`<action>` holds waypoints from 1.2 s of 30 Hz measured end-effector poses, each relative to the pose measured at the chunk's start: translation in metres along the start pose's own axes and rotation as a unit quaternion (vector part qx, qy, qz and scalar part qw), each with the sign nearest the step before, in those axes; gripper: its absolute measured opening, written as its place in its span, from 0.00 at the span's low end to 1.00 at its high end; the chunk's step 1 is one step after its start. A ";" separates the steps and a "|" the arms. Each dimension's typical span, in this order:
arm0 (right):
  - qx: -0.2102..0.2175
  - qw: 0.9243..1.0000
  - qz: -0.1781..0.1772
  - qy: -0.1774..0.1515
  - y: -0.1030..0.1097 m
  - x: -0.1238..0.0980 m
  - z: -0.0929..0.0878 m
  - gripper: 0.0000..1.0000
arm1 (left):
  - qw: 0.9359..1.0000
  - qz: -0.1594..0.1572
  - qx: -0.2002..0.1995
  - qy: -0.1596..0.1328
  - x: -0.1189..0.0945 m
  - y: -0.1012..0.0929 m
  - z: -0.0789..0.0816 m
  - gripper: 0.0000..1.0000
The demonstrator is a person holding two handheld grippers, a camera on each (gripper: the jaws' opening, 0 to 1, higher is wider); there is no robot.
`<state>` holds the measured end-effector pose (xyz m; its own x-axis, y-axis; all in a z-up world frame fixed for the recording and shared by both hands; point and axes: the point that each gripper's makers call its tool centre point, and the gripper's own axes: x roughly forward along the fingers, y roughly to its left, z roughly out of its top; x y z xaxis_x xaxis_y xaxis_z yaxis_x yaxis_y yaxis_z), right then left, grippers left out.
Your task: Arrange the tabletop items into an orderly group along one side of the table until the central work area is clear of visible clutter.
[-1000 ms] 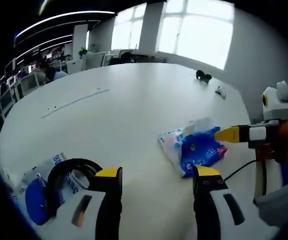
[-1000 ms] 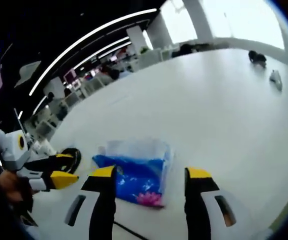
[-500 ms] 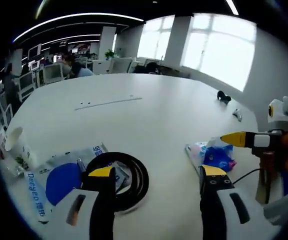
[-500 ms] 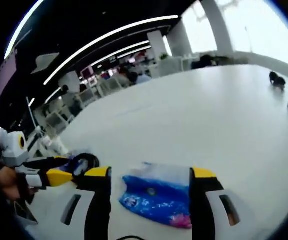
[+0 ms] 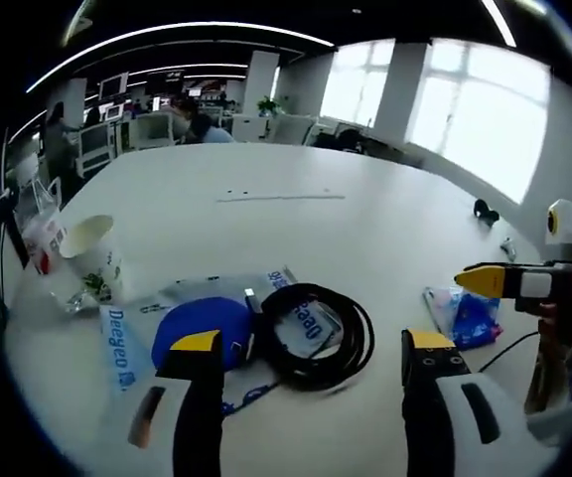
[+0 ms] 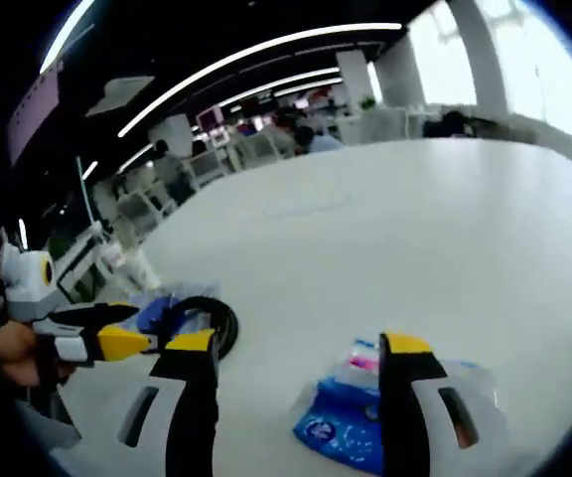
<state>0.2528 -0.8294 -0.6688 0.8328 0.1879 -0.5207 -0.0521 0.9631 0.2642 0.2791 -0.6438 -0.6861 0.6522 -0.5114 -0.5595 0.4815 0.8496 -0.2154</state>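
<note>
Left claw (image 5: 311,353): jaws spread apart, nothing between them, hovering over the white bench (image 5: 266,229). Just beyond its tips lies a coiled black cable (image 5: 318,336), resting on a clear packet with a blue disc (image 5: 202,336). A paper cup (image 5: 94,256) stands upright at far left, near the bench edge. Right claw (image 6: 296,348): jaws likewise spread, empty, above a blue tissue pack (image 6: 351,417) lying on the bench to the right of the cable.
</note>
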 end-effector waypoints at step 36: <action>-0.075 0.992 0.072 0.077 0.061 0.082 -0.019 0.59 | 0.994 0.092 -0.052 0.027 0.014 0.046 -0.024 0.67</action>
<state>0.3073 -0.7511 -0.7110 0.7172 0.3411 -0.6077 -0.2543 0.9400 0.2274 0.2965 -0.6094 -0.7229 0.6902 -0.3411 -0.6382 0.2917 0.9382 -0.1861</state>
